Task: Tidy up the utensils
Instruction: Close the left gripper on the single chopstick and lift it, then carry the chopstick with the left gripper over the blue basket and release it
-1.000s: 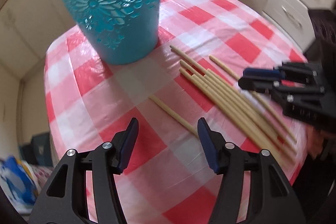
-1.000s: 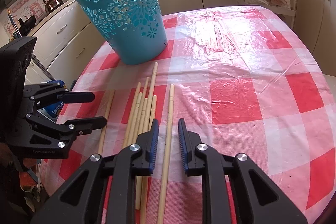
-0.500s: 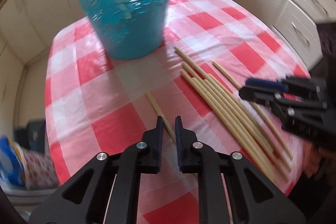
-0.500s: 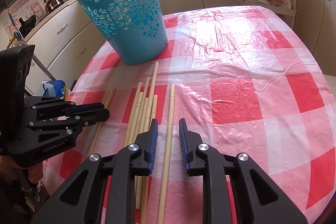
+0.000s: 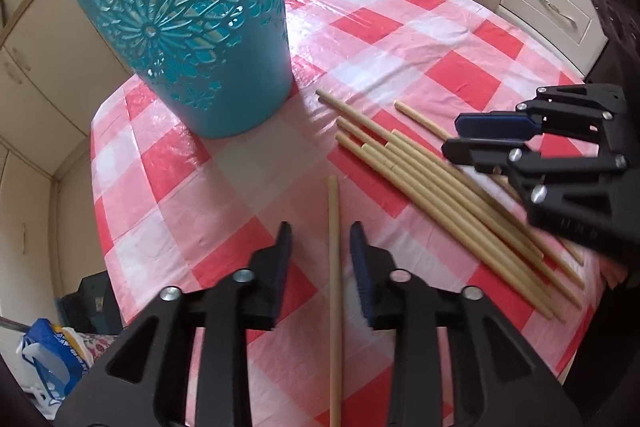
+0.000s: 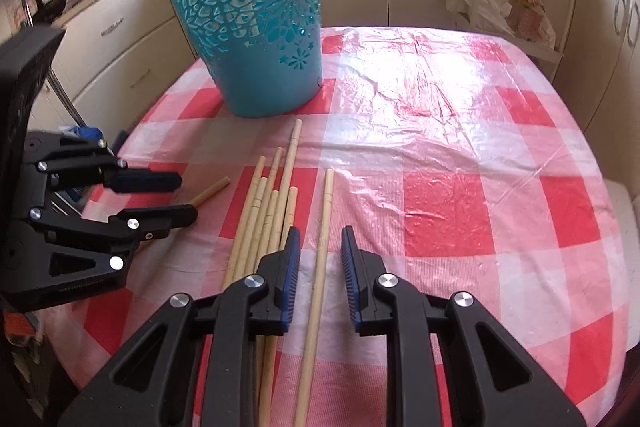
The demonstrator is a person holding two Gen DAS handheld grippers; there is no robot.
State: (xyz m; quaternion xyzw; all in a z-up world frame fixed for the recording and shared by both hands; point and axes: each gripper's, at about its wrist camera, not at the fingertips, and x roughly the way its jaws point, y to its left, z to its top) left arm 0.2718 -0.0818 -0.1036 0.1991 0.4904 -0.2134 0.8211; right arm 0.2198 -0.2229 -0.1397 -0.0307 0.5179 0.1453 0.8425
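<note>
While both grippers hang over the checked tablecloth [image 6: 440, 131], each straddles one wooden stick.

Our left gripper [image 5: 320, 247] has just been opening; its jaws stand narrowly apart, clear of the lone stick [image 5: 334, 267] between them. Our right gripper [image 6: 320, 247] likewise flanks the separate stick [image 6: 322, 247] without touching. The stick bundle [image 6: 268, 211] lies between both, near the blue cut-out bin [image 6: 256, 27].

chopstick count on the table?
8. A bundle of six in front of the blue basket; in the right wrist view, one lone stick right of it, a second lone stick left. The basket may hide more.
</note>
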